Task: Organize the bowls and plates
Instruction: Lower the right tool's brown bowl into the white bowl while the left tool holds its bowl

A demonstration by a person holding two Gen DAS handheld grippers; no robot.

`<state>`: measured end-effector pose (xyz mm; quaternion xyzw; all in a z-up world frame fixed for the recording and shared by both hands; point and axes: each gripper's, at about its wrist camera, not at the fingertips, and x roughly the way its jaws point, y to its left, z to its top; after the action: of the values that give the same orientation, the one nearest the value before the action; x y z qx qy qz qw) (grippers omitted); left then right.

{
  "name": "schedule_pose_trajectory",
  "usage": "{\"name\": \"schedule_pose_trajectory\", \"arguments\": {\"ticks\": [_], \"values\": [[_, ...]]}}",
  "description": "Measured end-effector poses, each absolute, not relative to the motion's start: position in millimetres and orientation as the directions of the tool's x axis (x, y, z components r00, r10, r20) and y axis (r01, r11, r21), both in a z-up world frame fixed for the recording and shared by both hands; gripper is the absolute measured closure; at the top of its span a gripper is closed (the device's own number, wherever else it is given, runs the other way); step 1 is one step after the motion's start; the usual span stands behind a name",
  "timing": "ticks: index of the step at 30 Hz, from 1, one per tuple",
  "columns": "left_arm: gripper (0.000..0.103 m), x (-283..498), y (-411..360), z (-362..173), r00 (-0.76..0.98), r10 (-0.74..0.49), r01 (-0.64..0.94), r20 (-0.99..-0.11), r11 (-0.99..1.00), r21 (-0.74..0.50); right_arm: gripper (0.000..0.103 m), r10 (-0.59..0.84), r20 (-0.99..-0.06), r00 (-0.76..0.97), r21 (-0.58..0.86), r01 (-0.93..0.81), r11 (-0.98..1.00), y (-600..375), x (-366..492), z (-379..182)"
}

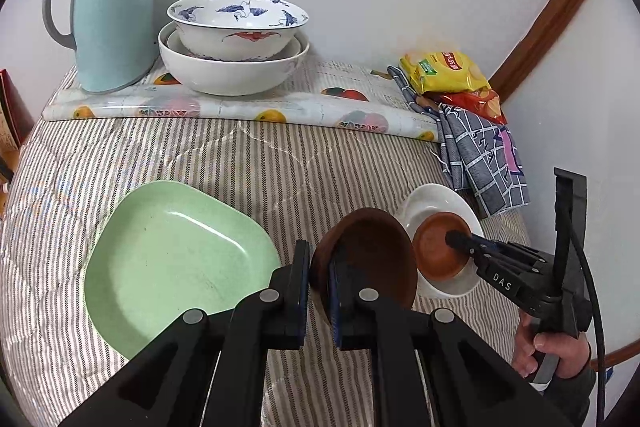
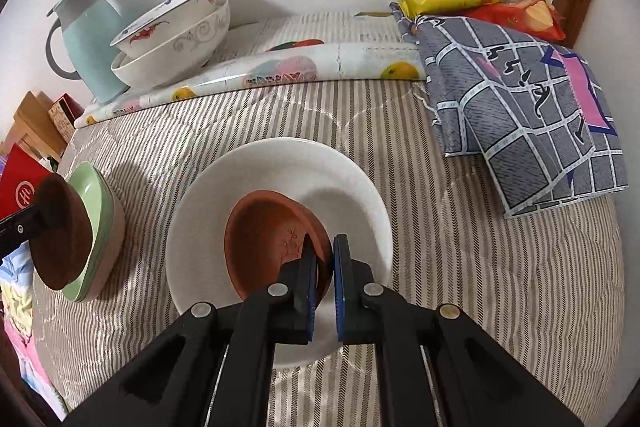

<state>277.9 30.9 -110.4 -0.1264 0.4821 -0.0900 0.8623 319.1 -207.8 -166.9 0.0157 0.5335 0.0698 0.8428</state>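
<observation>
My left gripper (image 1: 320,259) is shut on the rim of a dark brown bowl (image 1: 368,255), which tilts up just right of a pale green square plate (image 1: 176,259). In the right wrist view the same bowl (image 2: 64,235) hangs in front of the green plate (image 2: 96,227), with the left gripper (image 2: 36,217) at the frame edge. My right gripper (image 2: 325,247) is shut on the near rim of a small terracotta bowl (image 2: 272,239), tilted over a white plate (image 2: 280,179). The left wrist view shows that gripper (image 1: 454,239), terracotta bowl (image 1: 436,251) and white plate (image 1: 440,203) at right.
Stacked white patterned bowls (image 1: 236,39) and a teal jug (image 1: 112,7) stand at the back left on a fruit-print oilcloth (image 1: 240,107). Snack bags (image 1: 444,71) and a grey checked cloth (image 1: 480,155) lie at the back right. A striped quilt (image 1: 240,163) covers the surface; a wall stands behind.
</observation>
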Motion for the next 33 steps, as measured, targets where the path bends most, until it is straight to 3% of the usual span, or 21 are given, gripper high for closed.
{"name": "schedule_pose_trajectory", "arguments": {"ticks": [9, 16, 33], "values": [[0.094, 283, 34, -116, 0.513, -0.286, 0.037, -0.809, 0.949, -0.313, 0.095, 0.123, -0.915, 0.383, 0.085, -0.114, 0.99, -203, 328, -173], [0.094, 284, 33, -117, 0.512, -0.286, 0.038, -0.81, 0.949, -0.311, 0.095, 0.033, -0.93, 0.366, -0.03, -0.165, 0.986, -190, 335, -177], [0.094, 285, 32, -117, 0.502, -0.269, 0.033, -0.822, 0.956, -0.292, 0.085, -0.063, -0.933, 0.355, -0.163, -0.259, 0.952, -168, 336, -190]]}}
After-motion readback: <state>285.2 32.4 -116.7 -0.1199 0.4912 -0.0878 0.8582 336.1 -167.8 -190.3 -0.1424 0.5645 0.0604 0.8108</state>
